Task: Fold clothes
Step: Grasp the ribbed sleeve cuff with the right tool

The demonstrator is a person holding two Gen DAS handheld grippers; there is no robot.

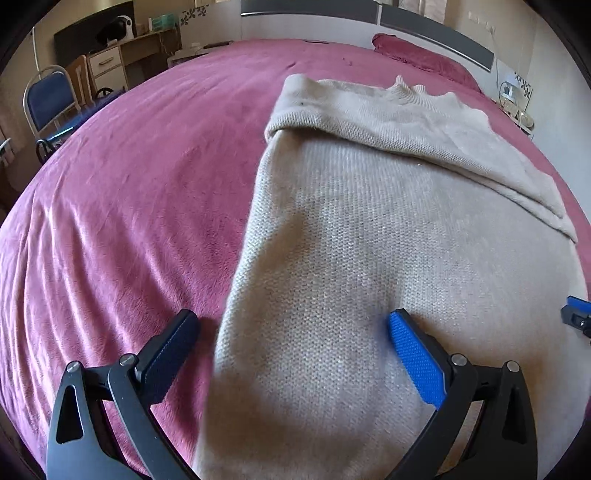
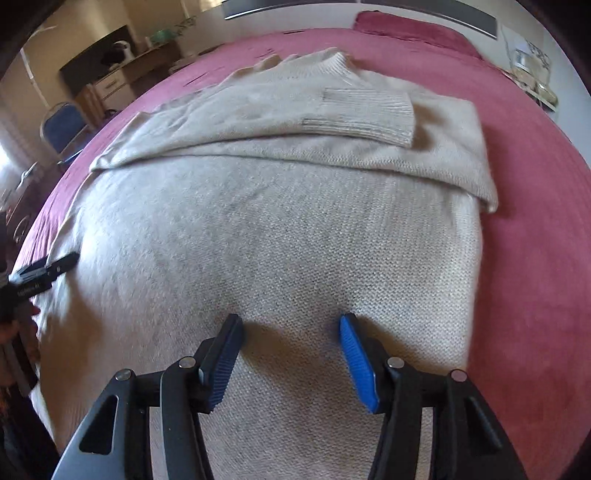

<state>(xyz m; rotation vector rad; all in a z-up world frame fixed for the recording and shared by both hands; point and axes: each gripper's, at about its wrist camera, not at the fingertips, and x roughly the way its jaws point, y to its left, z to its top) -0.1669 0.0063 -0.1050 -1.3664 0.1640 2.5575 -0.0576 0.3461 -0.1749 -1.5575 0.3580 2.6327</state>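
Observation:
A cream knitted sweater [image 1: 369, 229] [image 2: 277, 229] lies flat on the pink bedspread [image 1: 129, 184] [image 2: 535, 240]. Its sleeves are folded across the chest at the far end, and one ribbed cuff [image 2: 364, 112] rests on top. My left gripper [image 1: 291, 321] is open low over the sweater's near left edge, one finger over the bedspread and the other over the knit. My right gripper [image 2: 291, 323] is open over the sweater's near hem, nothing between its fingers. The right gripper's tip [image 1: 576, 312] shows at the far right of the left view; the left gripper [image 2: 44, 271] shows at the left edge of the right view.
A pink pillow [image 1: 417, 55] [image 2: 410, 27] lies by the headboard. A blue chair [image 1: 48, 99] and a wooden desk [image 1: 122, 59] stand left of the bed. A bedside table [image 1: 517, 103] with small items stands to the right.

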